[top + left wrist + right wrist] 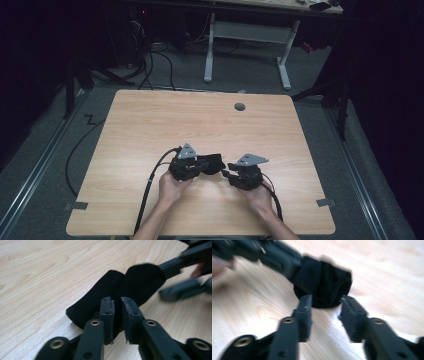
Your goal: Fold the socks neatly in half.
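Left gripper view: left gripper [117,302] nipping black folded cloth [117,292] (jaws nearly closed); right gripper [325,301] half-open, cloth just ahead, untouched

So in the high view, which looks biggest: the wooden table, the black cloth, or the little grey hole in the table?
1. Wooden table, by far the largest.
2. Black cloth, a small bundle between the two tools.
3. Grey hole, smallest.
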The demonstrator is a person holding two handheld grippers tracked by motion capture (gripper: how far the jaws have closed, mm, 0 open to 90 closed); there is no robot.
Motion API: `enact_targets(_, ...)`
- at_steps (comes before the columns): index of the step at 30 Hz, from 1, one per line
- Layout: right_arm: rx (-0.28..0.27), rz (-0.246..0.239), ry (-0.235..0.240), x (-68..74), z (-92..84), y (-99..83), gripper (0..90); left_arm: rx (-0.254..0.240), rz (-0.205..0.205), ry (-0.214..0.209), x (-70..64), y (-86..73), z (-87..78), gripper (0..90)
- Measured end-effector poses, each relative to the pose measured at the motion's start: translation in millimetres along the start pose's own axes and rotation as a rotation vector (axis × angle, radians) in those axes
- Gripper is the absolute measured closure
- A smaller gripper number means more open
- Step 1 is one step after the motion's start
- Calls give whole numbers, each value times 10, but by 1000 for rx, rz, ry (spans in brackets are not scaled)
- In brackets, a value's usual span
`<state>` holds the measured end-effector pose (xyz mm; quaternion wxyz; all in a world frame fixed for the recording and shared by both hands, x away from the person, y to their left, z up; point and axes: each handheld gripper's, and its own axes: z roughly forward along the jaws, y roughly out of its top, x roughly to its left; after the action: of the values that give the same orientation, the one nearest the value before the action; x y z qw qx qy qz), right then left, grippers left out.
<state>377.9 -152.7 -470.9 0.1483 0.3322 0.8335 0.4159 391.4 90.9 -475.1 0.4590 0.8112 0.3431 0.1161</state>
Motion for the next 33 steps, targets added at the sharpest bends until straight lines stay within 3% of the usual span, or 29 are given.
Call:
enact_targets(4,-54,-17,7,-2,-162,134,743,-25,-5,-9,-12,41,-58,664)
enact_targets(5,-76,-37,5,15,-190,259,771,-55,-21,-13,-4,81,-116,643)
enact_targets(8,-75,-50,7,21,-135,380,782,-79,-38,1,21,122,-168,619)
enact_targets(13,-69,-30,26,-10,-23,480,785,-100,-102,0,149,195,-165,603)
enact_targets(15,-25,-22,27,-51,62,504,796,-113,-117,-2,184,245,-148,606)
enact_targets(17,55,-56,27,-62,223,452,825,-97,-126,-3,218,302,-122,617)
enact_targets(19,94,-59,40,-66,317,385,847,-107,-145,-2,252,326,-107,635)
enact_targets(21,111,-58,49,-67,373,336,859,-82,-155,-1,280,339,-81,644)
enact_targets(22,143,-74,62,-38,448,266,861,-40,-159,10,311,346,-11,652)
enact_targets(23,145,-77,68,-26,465,245,860,-27,-158,26,319,339,22,654)
enact_targets(27,99,-54,63,-5,440,216,804,-17,-185,63,355,318,62,614)
enact_targets(28,83,-49,57,-5,428,219,784,-2,-193,95,379,314,78,614)
enact_targets(29,48,-58,27,27,415,252,714,13,-186,130,412,316,94,565)
enact_targets(33,43,-71,-25,54,471,266,639,12,-185,179,501,305,163,507)
